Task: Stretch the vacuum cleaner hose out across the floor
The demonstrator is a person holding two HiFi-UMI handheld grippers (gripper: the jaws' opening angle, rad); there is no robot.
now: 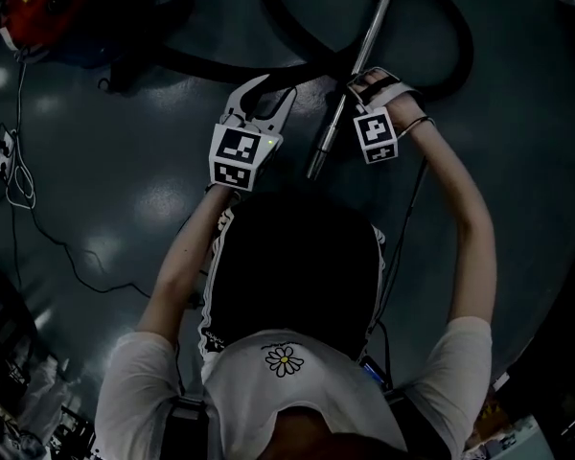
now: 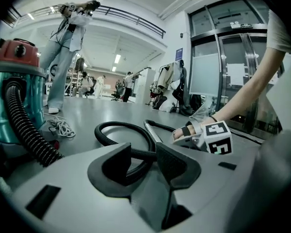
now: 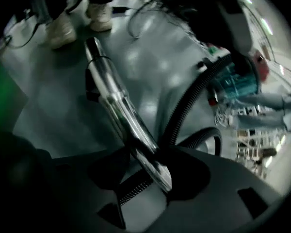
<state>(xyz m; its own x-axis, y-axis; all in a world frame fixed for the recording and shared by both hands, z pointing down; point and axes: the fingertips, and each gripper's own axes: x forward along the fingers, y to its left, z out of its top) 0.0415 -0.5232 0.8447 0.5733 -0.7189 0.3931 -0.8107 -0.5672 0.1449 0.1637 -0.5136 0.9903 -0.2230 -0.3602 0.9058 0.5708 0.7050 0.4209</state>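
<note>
The black ribbed hose (image 1: 448, 27) lies in loops on the grey floor and runs to the red and teal vacuum cleaner (image 1: 46, 6). Its metal tube (image 1: 350, 89) lies slanted across the loops. My right gripper (image 1: 364, 82) is over the tube's middle. In the right gripper view the tube (image 3: 111, 96) passes between the wide-set jaws of the right gripper (image 3: 145, 176), and the hose (image 3: 189, 101) shows in the gap beside it. My left gripper (image 1: 276, 89) stands open just left of the tube, nothing in it. The left gripper (image 2: 143, 164) looks at the hose (image 2: 121, 127) just beyond.
A white cable (image 1: 10, 161) trails over the floor at the left, coiled near the vacuum cleaner (image 2: 14, 96). A person (image 2: 63, 47) stands behind the vacuum. Glass doors (image 2: 233, 57) are at the right. Someone's shoes (image 3: 60, 28) stand past the tube's far end.
</note>
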